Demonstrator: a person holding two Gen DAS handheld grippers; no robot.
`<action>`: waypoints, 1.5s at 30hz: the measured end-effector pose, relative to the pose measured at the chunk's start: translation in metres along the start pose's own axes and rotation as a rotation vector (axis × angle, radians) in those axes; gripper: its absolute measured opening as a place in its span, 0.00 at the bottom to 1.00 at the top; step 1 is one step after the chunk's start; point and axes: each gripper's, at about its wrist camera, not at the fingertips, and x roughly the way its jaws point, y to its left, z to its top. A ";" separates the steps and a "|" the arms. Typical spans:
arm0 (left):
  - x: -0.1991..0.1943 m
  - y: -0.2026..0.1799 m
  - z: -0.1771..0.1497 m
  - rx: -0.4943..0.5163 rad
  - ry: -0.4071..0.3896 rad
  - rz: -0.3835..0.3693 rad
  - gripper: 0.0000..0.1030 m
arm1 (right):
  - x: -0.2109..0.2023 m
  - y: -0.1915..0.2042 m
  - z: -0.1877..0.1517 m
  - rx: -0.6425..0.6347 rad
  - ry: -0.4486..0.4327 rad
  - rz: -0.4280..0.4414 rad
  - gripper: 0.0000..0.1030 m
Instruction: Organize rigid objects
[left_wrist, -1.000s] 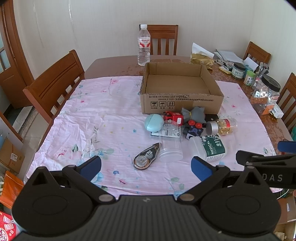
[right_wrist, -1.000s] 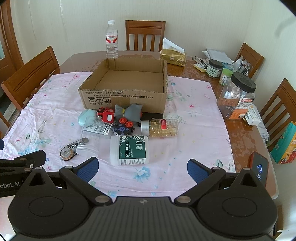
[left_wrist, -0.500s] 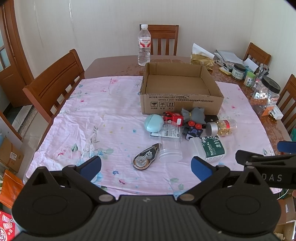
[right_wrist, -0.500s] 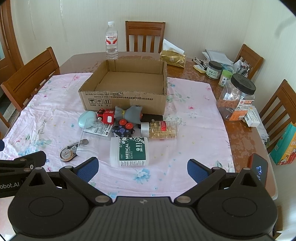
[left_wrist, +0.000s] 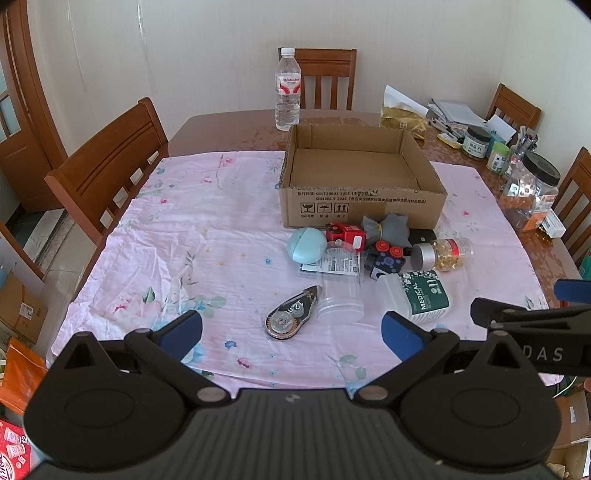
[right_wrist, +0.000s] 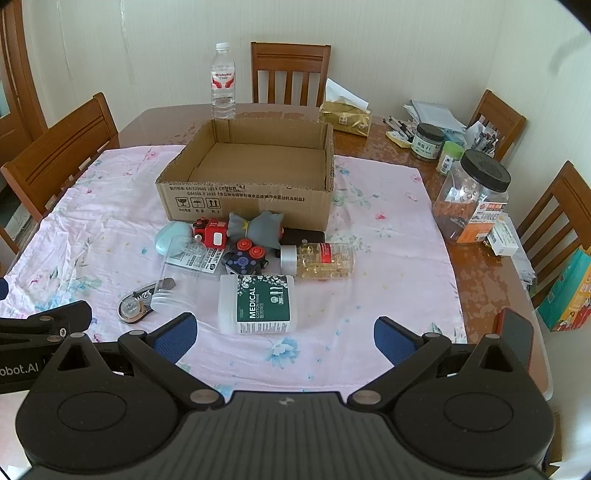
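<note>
Left gripper (left_wrist: 291, 334) gapes wide, empty; right gripper (right_wrist: 285, 334) likewise; open brown cardboard box (right_wrist: 251, 177) stands empty behind cluttered small items on the tabletop (right_wrist: 480, 273).

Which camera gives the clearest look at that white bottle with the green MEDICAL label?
The right wrist view: the MEDICAL bottle lies near centre, its label facing the camera and readable. In the left wrist view the bottle sits off to the right, skewed, its label slanted.

An open, empty cardboard box (right_wrist: 251, 184) stands at 12 o'clock. Just before it huddle a teal case (right_wrist: 171, 236), red toy (right_wrist: 210, 230), grey plush (right_wrist: 255, 229), capsule bottle (right_wrist: 321, 260), MEDICAL tub (right_wrist: 256, 302), clear jar (right_wrist: 181, 280) and tape dispenser (right_wrist: 136, 302), all lying flat.
</note>
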 end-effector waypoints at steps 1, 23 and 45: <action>0.000 0.000 0.000 0.000 0.001 0.000 1.00 | 0.000 0.000 0.000 0.000 0.001 0.000 1.00; 0.020 0.011 -0.001 0.053 -0.022 -0.066 1.00 | 0.012 -0.001 0.000 -0.058 -0.075 0.064 1.00; 0.156 0.039 -0.030 0.076 0.155 -0.107 0.99 | 0.067 -0.003 -0.005 -0.039 0.030 0.082 1.00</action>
